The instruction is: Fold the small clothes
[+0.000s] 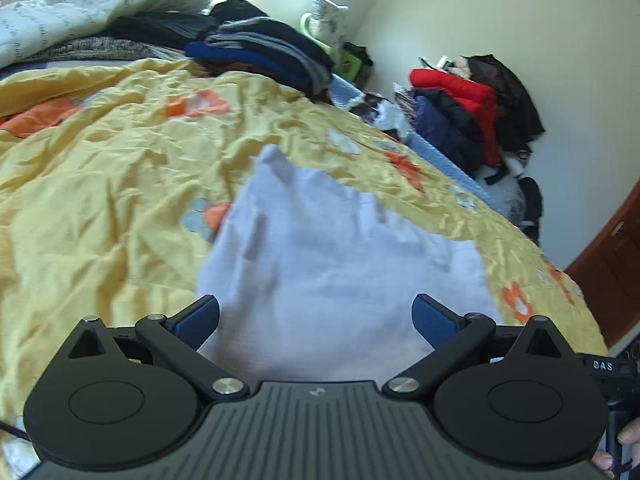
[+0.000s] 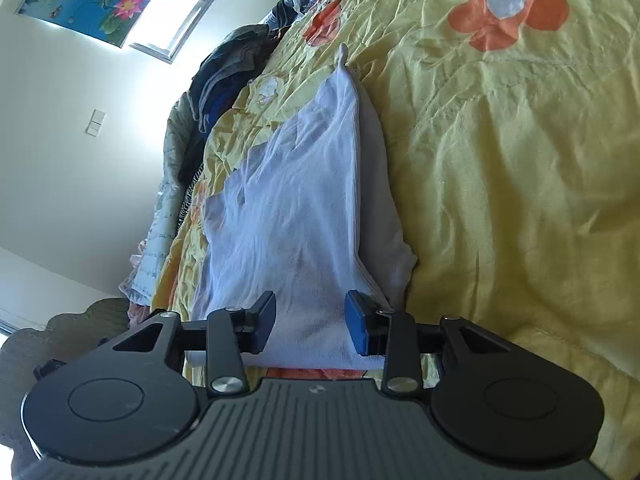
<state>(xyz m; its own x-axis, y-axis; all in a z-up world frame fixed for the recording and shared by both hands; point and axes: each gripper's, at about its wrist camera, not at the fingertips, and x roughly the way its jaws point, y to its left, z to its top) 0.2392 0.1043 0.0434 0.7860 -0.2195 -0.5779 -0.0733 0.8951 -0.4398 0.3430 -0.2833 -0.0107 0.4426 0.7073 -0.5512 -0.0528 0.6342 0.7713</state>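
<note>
A small white garment (image 1: pixel 340 260) lies spread on the yellow flowered bedspread (image 1: pixel 100 200). My left gripper (image 1: pixel 316 320) hovers over its near part, jaws wide apart, with nothing between the blue pads (image 1: pixel 198 322). In the right wrist view the same white garment (image 2: pixel 300 200) runs lengthwise away from me to a pointed tip, one thin layer doubled over another. My right gripper (image 2: pixel 310 320) sits at its near end with the pads (image 2: pixel 356 324) partly apart. Cloth lies between and under them, and I see no pinch on it.
A stack of folded dark clothes (image 1: pixel 264 52) and a pale quilt (image 1: pixel 80 12) lie at the far side of the bed. Red and navy jackets (image 1: pixel 460 96) are piled by the wall, beside a brown door (image 1: pixel 612 260). A person's fingers (image 1: pixel 628 440) show at the lower right.
</note>
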